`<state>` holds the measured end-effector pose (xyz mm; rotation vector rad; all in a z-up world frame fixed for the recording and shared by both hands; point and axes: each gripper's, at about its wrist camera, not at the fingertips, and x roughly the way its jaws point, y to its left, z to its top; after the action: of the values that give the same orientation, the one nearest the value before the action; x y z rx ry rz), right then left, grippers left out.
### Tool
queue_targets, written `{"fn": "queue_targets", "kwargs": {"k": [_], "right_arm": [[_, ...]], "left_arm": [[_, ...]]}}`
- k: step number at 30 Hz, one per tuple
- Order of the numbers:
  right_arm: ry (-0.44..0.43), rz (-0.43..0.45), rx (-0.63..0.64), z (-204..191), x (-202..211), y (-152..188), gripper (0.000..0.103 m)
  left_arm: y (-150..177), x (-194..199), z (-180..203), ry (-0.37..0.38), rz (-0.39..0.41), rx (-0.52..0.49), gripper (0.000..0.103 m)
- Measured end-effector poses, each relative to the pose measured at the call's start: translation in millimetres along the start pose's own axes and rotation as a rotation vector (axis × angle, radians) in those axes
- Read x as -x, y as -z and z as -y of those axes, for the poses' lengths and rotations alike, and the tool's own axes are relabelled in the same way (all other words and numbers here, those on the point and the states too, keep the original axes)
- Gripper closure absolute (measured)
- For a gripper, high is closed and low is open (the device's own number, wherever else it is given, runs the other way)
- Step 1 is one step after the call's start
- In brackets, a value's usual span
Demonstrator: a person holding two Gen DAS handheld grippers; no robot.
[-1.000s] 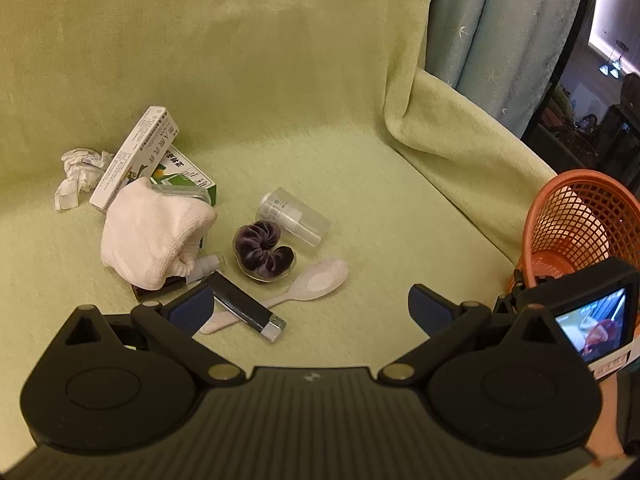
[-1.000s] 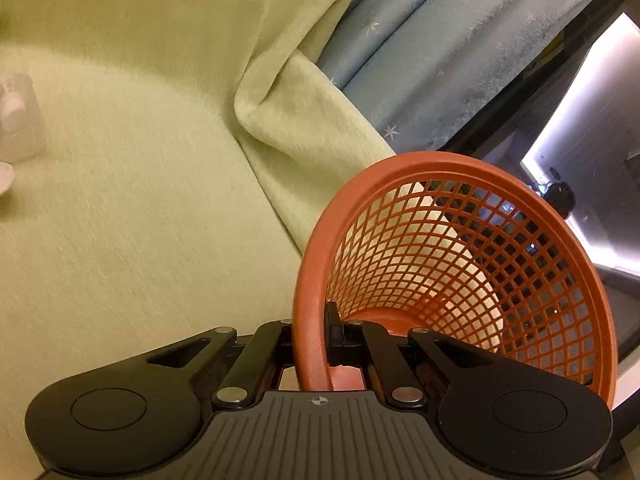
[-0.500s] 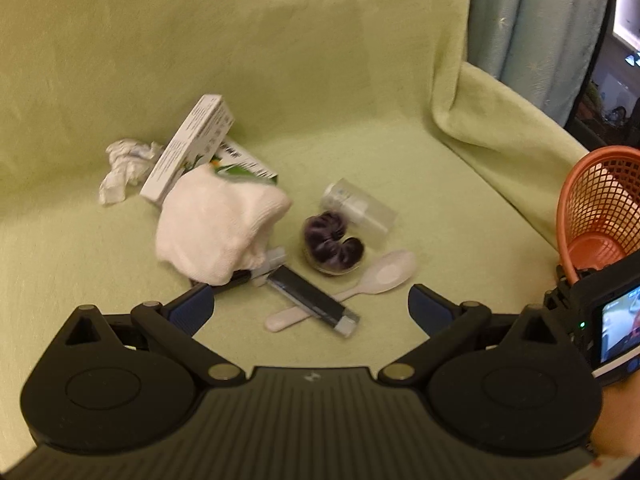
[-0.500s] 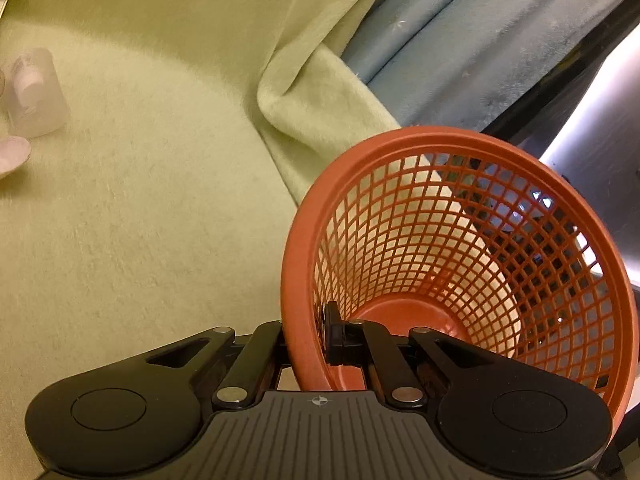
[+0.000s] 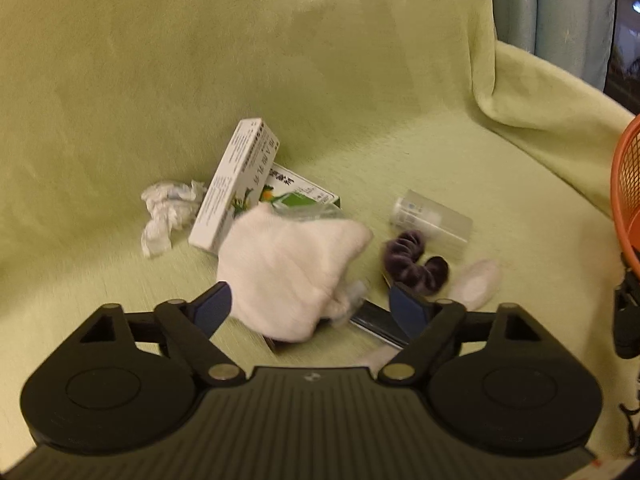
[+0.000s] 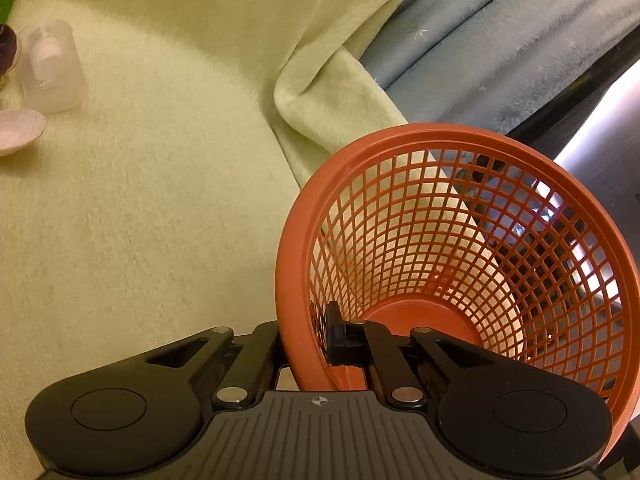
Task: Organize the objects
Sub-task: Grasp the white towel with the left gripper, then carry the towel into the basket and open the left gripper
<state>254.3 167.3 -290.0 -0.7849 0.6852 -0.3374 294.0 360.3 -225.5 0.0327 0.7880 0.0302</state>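
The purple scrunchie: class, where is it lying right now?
In the left wrist view the purple scrunchie lies right of centre on the green blanket, between the white cloth and the spoon, just below the clear container.

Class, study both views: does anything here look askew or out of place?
Yes. The white box leans tilted on the green box instead of lying flat, and the clear bottle lies on its side. The orange basket is tipped, with nothing visible inside.

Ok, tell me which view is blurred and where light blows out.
Left wrist view: motion blur smears the white cloth, purple scrunchie and spoon; warm, dim light. Right wrist view: sharp; bright glare at the right edge behind the orange basket; fisheye bending in both.
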Motion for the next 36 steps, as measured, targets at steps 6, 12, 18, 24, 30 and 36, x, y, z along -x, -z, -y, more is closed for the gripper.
{"fn": "queue_targets", "kwargs": {"k": [6, 12, 18, 24, 30, 36], "right_arm": [[0.000, 0.002, -0.009, -3, -1, 0, 0.102], [-0.004, 0.006, -0.022, -1, 0, 0, 0.102], [-0.010, 0.007, -0.028, -1, 0, 0, 0.101], [-0.010, 0.010, -0.042, 1, 1, 0, 0.101], [-0.011, 0.015, -0.049, 0, 0, -1, 0.101], [-0.012, 0.015, -0.049, 0, 1, -1, 0.101]], "left_arm": [[-4, -12, 7, -0.029, -0.012, -0.093, 0.053], [-5, -15, 2, -0.037, -0.016, -0.117, 0.074], [-4, -11, 1, -0.034, -0.014, -0.131, 0.081], [-8, -3, 2, -0.008, -0.005, -0.135, 0.083], [-23, 9, 7, 0.019, 0.025, -0.166, 0.083], [-42, 21, 13, 0.053, 0.065, -0.186, 0.083]]}}
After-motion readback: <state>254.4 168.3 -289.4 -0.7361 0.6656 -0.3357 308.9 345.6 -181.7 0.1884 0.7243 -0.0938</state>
